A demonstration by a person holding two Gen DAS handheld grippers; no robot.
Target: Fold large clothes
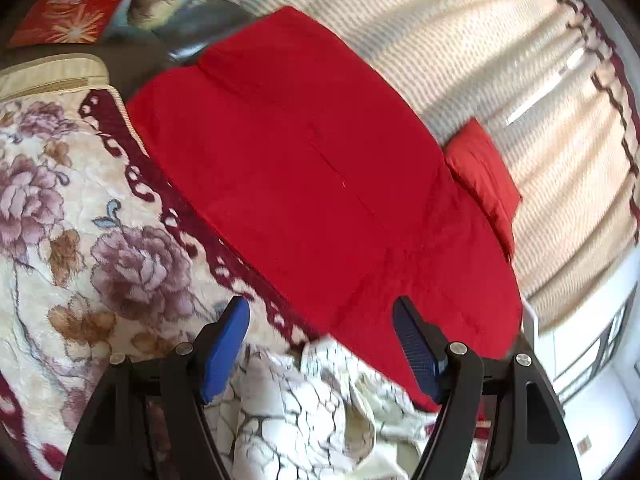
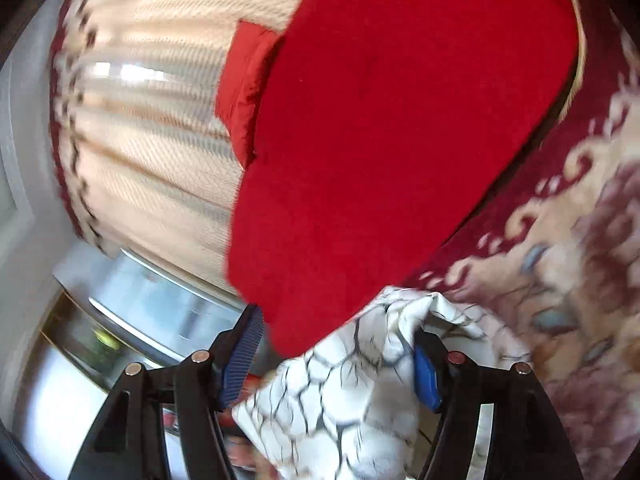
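A large red garment (image 1: pixel 320 160) (image 2: pixel 400 120) lies flat and folded on the bed, with a red fold or sleeve (image 1: pixel 484 172) (image 2: pixel 244 92) sticking out at its side. A white cloth with a dark crackle pattern (image 1: pixel 320 400) (image 2: pixel 340 392) is bunched at the garment's near edge. My left gripper (image 1: pixel 320 308) is open above that edge, its blue pads wide apart and touching nothing. My right gripper (image 2: pixel 338 324) is open too. The crackle cloth lies loose between its fingers and partly hides the right pad (image 2: pixel 426 372).
Under the garment are a cream blanket with purple flowers and a dark red border (image 1: pixel 80 240) (image 2: pixel 580 280) and a striped cream cover (image 1: pixel 480 60) (image 2: pixel 152 140). A red flowered cushion (image 1: pixel 72 4) and a grey object (image 1: pixel 200 32) sit at the far end. A window (image 1: pixel 592 360) is beside the bed.
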